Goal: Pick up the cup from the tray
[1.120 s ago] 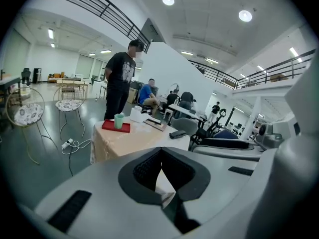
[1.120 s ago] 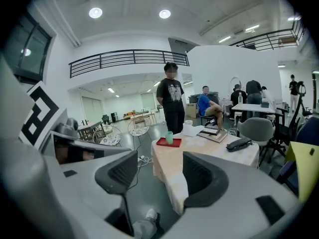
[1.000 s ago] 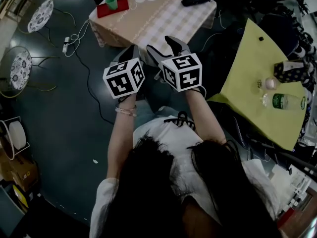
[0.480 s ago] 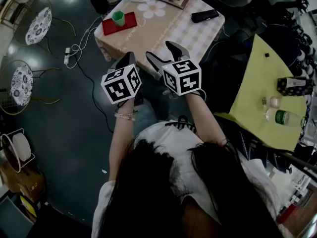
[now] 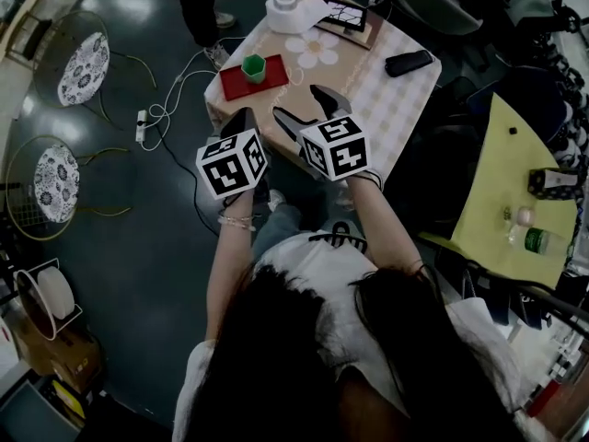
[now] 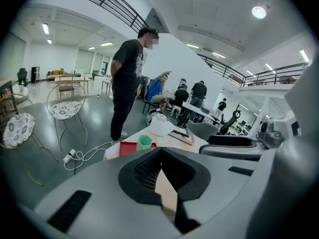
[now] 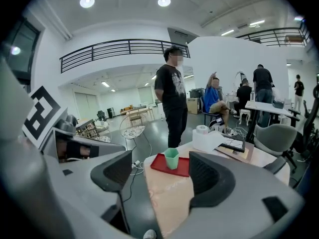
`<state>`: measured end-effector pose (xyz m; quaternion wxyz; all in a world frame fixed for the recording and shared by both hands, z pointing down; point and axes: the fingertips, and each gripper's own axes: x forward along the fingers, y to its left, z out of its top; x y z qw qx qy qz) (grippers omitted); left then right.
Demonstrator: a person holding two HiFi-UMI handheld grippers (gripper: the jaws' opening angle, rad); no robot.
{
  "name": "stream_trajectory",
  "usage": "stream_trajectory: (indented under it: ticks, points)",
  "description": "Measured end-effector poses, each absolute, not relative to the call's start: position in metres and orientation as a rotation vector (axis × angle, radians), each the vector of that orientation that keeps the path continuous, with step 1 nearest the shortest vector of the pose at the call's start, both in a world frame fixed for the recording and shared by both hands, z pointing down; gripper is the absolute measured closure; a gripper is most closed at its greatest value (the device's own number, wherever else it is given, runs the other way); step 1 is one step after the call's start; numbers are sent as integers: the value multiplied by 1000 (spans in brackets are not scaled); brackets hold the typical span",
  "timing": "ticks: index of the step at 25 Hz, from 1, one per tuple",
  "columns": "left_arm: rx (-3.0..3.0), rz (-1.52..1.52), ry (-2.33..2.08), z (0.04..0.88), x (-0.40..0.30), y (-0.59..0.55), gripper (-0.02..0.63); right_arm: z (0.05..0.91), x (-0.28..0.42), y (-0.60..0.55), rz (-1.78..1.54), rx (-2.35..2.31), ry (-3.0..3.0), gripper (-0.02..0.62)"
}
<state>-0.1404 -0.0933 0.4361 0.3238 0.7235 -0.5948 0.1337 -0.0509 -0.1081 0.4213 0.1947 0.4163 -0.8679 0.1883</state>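
The checked-cloth table (image 5: 391, 95) was seen ahead of the person, with both grippers held up short of its near edge. The right gripper (image 7: 164, 183) was found with its jaws wide apart and opening. Nothing was caught between the pads; tray and cup were only framed in the gap, well beyond the tips. The left gripper (image 6: 162, 183) was held with its jaws drawn together at the tips, empty.

The red tray (image 5: 271, 83) was seen lying flat at the table's near left corner. The green cup (image 5: 253, 66) was stood upright on it, untouched and well apart from either gripper.

The task was judged barely begun: the right gripper was pointed toward the cup and its jaws made ready, but no contact was made. The whole of the pick was judged to be left. The open jaws were to be carried forward and down round the cup, closed on it, and the cup lifted clear of the tray.
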Motion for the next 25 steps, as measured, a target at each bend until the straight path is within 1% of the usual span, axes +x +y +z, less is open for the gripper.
stream_trajectory:
  ticks: [5, 11, 25]
  points:
    - [1896, 357, -1564, 438, -170, -127, 597, 425, -79, -141, 477, 1159, -2413, 242]
    - [1875, 371, -1554, 448, -180, -158, 597, 444, -96, -170, 487, 1099, -2375, 230]
    - [1775, 421, -1561, 495, -204, -238, 597, 522, -130, -241, 565, 904, -2265, 212]
